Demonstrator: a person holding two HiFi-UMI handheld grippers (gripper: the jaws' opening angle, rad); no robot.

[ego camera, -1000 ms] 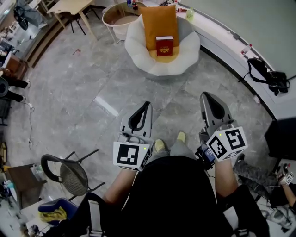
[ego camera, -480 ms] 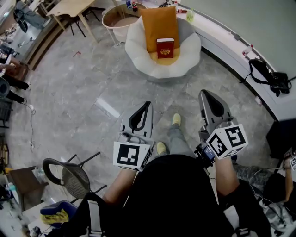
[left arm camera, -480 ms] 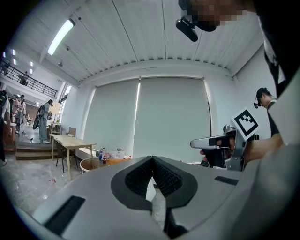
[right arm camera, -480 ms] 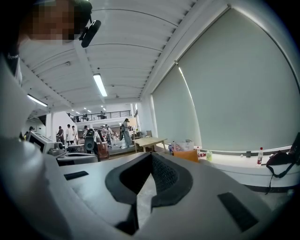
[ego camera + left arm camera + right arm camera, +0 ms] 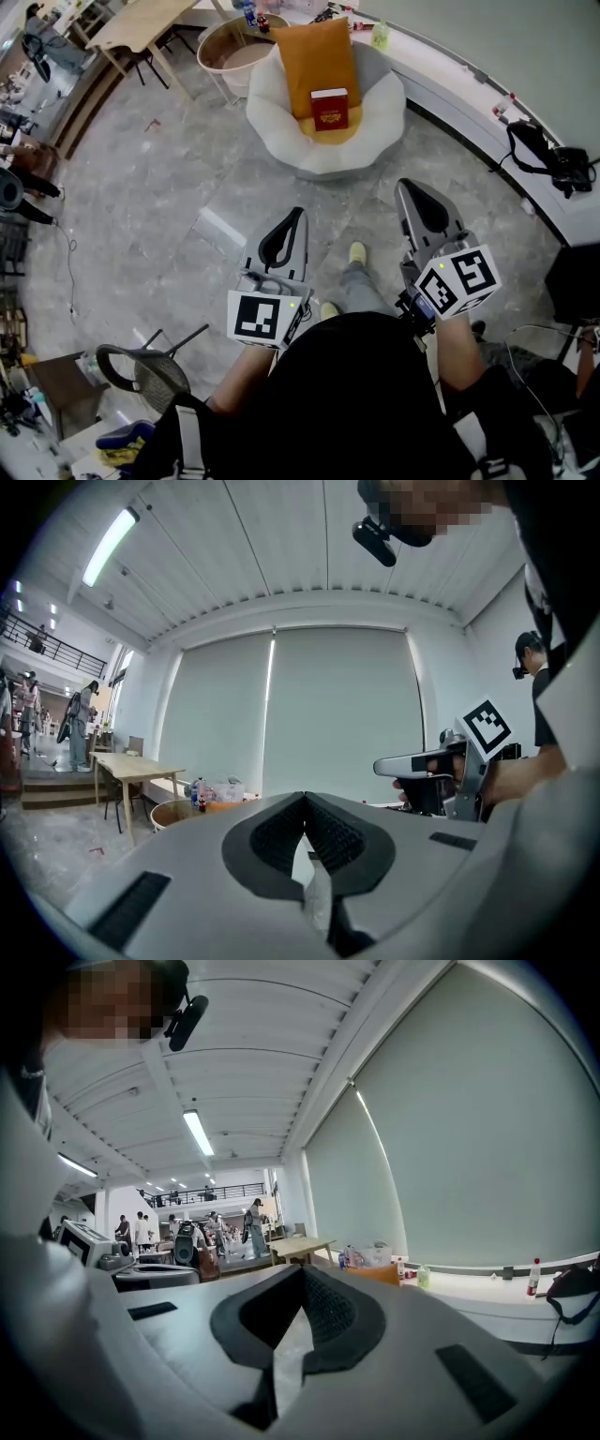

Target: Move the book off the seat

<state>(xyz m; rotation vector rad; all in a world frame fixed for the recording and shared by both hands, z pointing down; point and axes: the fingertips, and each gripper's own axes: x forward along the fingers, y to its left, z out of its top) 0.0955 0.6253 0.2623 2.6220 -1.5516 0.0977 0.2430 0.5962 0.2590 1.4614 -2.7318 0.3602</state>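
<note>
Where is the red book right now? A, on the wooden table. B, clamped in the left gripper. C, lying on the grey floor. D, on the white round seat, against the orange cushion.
D: the head view shows the red book resting on the white round seat, its back against the orange cushion.

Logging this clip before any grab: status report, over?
Left gripper shut, empty; right gripper shut, empty. Book on white seat, against orange cushion, untouched. Only bare floor between.
</note>
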